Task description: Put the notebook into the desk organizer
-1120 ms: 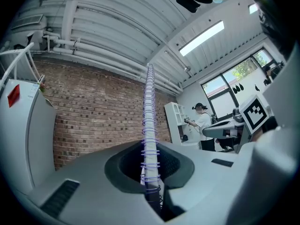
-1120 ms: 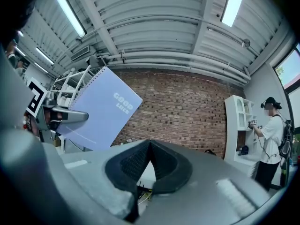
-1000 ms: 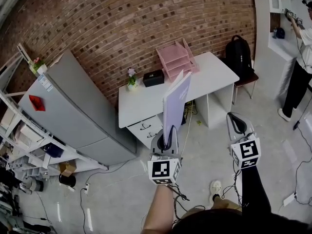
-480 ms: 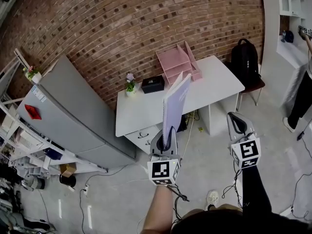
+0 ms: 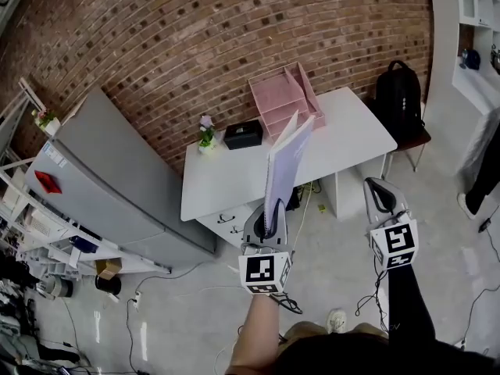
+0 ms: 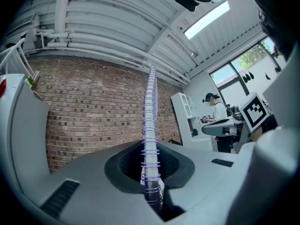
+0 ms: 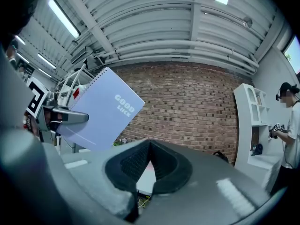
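Note:
A lavender spiral-bound notebook (image 5: pixel 283 169) stands upright on its spine edge in my left gripper (image 5: pixel 266 219), which is shut on its lower end. The wire spine (image 6: pixel 150 139) rises straight out between the left jaws (image 6: pixel 151 184). From the right gripper view the notebook's cover (image 7: pixel 101 111) shows at the left, printed "GOOD LUCK". The pink tiered desk organizer (image 5: pixel 283 100) stands at the back of the white desk (image 5: pixel 234 174), ahead of both grippers. My right gripper (image 5: pixel 380 198) hangs to the right, its pads (image 7: pixel 149 149) meeting at the tips with nothing held.
A black box (image 5: pixel 244 134) and a small potted plant (image 5: pixel 207 135) sit left of the organizer. A black backpack (image 5: pixel 398 92) rests on a chair right of the desk. A grey cabinet (image 5: pixel 117 186) leans at the left. A person (image 5: pixel 484 162) stands by white shelving (image 5: pixel 469 22).
Both grippers and the view have come closer to the desk, which now lies a little nearer. The notebook stays upright in the left gripper. The person at the right has slid toward the frame edge.

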`<state>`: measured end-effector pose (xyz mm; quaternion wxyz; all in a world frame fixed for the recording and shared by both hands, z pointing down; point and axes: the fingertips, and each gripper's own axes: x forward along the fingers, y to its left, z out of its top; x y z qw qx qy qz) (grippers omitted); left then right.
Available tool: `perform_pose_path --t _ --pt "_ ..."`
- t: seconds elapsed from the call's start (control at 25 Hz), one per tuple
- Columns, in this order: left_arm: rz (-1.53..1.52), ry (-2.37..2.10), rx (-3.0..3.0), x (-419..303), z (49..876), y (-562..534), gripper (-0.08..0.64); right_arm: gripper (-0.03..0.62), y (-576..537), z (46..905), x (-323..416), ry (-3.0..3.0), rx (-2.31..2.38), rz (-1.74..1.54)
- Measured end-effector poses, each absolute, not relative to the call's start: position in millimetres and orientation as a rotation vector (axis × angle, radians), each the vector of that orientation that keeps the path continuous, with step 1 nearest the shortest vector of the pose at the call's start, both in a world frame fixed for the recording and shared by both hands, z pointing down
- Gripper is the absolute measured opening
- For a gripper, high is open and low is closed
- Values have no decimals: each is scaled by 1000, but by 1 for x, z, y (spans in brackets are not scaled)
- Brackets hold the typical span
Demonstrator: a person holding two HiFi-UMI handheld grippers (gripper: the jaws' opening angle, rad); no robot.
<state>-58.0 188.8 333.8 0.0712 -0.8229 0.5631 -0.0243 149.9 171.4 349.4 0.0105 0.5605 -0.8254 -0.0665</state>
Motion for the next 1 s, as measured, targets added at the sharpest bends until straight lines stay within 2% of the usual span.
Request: perform_pose_path --t 0.48,1.0 --pt "-73 1693 -2495 -56 346 151 35 0 131 348 144 -2586 1720 -237" --pt "-102 1657 -2573 -62 378 33 35 0 17 361 136 -2550 1722 -250"
